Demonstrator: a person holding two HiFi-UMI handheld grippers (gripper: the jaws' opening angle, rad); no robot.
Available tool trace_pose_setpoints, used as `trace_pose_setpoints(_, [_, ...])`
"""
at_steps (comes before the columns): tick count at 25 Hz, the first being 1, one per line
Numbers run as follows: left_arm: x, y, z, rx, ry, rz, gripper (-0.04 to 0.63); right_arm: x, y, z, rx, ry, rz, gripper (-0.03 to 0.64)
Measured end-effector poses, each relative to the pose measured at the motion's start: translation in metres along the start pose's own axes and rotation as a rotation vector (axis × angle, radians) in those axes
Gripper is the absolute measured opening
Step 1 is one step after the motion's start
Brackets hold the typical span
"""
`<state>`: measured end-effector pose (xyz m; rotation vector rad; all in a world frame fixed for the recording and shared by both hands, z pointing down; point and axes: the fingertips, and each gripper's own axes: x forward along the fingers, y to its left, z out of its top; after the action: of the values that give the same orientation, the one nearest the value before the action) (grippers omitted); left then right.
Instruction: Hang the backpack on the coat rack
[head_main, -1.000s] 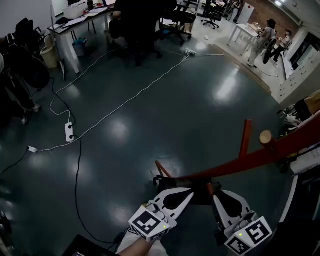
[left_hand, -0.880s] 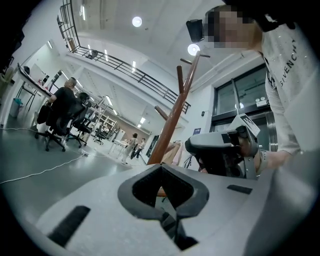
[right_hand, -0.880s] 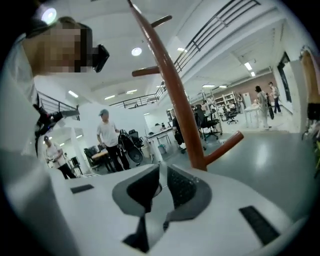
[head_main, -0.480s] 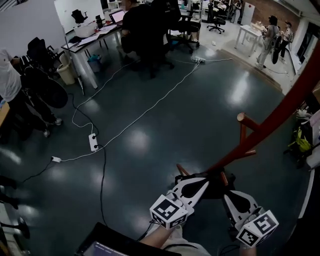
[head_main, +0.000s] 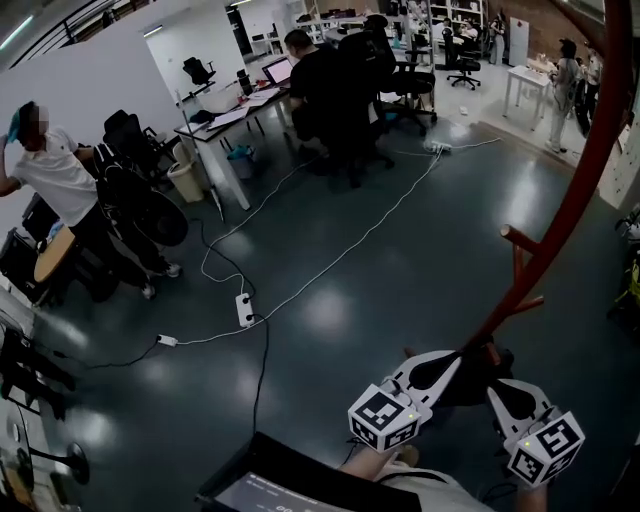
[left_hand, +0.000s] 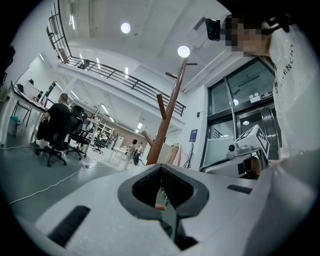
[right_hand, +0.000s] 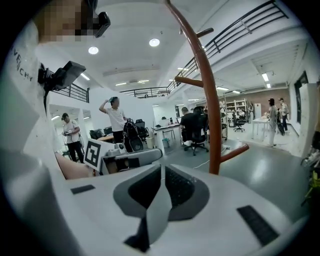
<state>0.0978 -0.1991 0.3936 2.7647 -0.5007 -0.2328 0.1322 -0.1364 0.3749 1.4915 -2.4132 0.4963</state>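
Observation:
The coat rack is a red-brown pole with short pegs, rising from the floor at the lower right. It also shows in the left gripper view and stands close in the right gripper view. My left gripper and right gripper are side by side near the rack's foot, both shut with nothing between the jaws. A dark shape lies at the foot, partly hidden by the grippers, and I cannot tell what it is. I see no backpack in either gripper.
A white cable and power strip cross the dark floor. A desk with seated people on office chairs stands at the back. A person in white stands at the left beside a black bag. A dark flat object is at the bottom edge.
The head view has tilted up, so more of the room and the left-hand person now show. The rack looks more upright. Both grippers have drifted right in the frame and stayed shut.

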Motion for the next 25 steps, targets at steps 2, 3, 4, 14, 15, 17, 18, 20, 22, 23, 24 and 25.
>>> trace_pose_setpoints(2, [-0.005, 0.0, 0.007, 0.013, -0.006, 0.001, 0.009, 0.0, 0.006, 0.003, -0.01, -0.01, -0.002, 0.037])
trace_pose_setpoints(3, [-0.007, 0.0, 0.01, 0.018, -0.009, 0.0, 0.009, 0.0, 0.008, 0.004, -0.014, -0.013, -0.004, 0.037])
trace_pose_setpoints(4, [-0.008, -0.001, 0.013, 0.022, -0.013, -0.001, 0.009, -0.001, 0.01, 0.005, -0.018, -0.014, -0.007, 0.037])
trace_pose_setpoints(14, [-0.021, -0.001, 0.011, -0.023, -0.068, 0.003, 0.009, -0.012, 0.02, -0.003, -0.099, 0.044, -0.063, 0.034])
trace_pose_setpoints(15, [-0.021, -0.001, 0.01, -0.029, -0.07, 0.001, 0.009, -0.013, 0.019, -0.003, -0.102, 0.05, -0.068, 0.034])
trace_pose_setpoints(17, [-0.021, -0.002, 0.008, -0.036, -0.068, -0.005, 0.009, -0.014, 0.019, -0.005, -0.098, 0.061, -0.079, 0.034])
trace_pose_setpoints(18, [-0.022, -0.003, 0.008, -0.037, -0.066, -0.009, 0.009, -0.015, 0.019, -0.007, -0.095, 0.066, -0.084, 0.034])
trace_pose_setpoints(20, [-0.023, -0.005, 0.008, -0.036, -0.066, -0.013, 0.009, -0.016, 0.018, -0.01, -0.089, 0.07, -0.09, 0.034])
trace_pose_setpoints(22, [-0.025, -0.004, 0.008, -0.035, -0.066, -0.009, 0.009, -0.016, 0.019, -0.01, -0.074, 0.065, -0.083, 0.034])
trace_pose_setpoints(23, [-0.025, -0.003, 0.008, -0.035, -0.068, -0.005, 0.009, -0.016, 0.019, -0.01, -0.058, 0.059, -0.074, 0.034])
trace_pose_setpoints(24, [-0.026, -0.002, 0.008, -0.035, -0.07, -0.001, 0.009, -0.015, 0.02, -0.009, -0.04, 0.05, -0.064, 0.034])
trace_pose_setpoints(25, [-0.027, -0.001, 0.008, -0.037, -0.073, 0.004, 0.009, -0.015, 0.021, -0.008, -0.027, 0.044, -0.058, 0.034])
